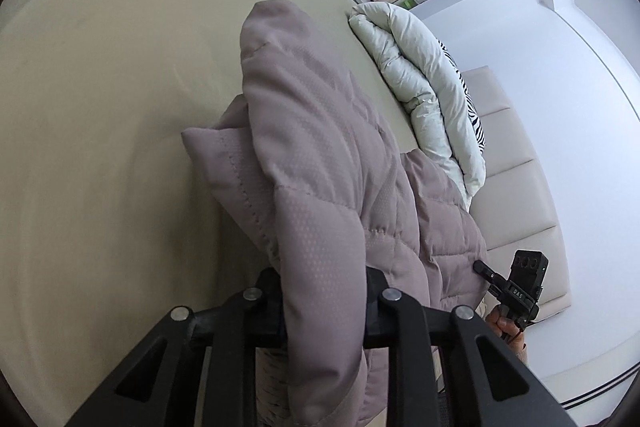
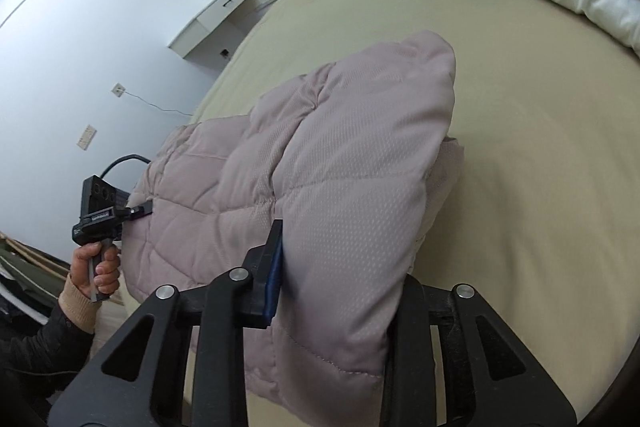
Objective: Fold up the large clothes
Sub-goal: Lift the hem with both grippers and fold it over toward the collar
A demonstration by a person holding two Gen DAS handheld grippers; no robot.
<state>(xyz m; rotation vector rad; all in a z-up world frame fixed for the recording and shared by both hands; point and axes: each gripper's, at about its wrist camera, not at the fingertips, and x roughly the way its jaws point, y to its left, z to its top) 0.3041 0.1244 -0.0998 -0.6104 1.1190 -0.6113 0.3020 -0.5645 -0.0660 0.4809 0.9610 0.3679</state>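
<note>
A mauve quilted puffer jacket point(image 1: 320, 163) lies bunched on the tan bed sheet point(image 1: 100, 107), and a thick fold of it is raised off the bed at each end. In the left wrist view the padded fabric runs from the 12 o'clock side of the frame straight down to 6 o'clock, where it passes between the fingers point(image 1: 376, 287) of the left gripper point(image 1: 324, 291); the fingers are drawn in narrow and pinch the fold from both sides. In the right wrist view another padded fold point(image 2: 340, 187) fills the centre and drops toward 6 o'clock between the fingers point(image 2: 272, 259) of the right gripper point(image 2: 340, 275), which are likewise drawn in and press on the fabric; the blue pad of one finger lies flat against the cloth, while the other finger is mostly hidden behind it.

Each view shows the other gripper biting the jacket's edge: the right one at 4 o'clock in the left view, the left one at 9 o'clock in the right view, held by a hand point(image 2: 98, 267) in a tan cuff and dark sleeve.

A white duvet point(image 1: 420, 75) is rolled up at the bed's edge, at 1 o'clock in both views, well apart from the jacket. A padded cream headboard point(image 1: 516, 171) stands behind it.
</note>
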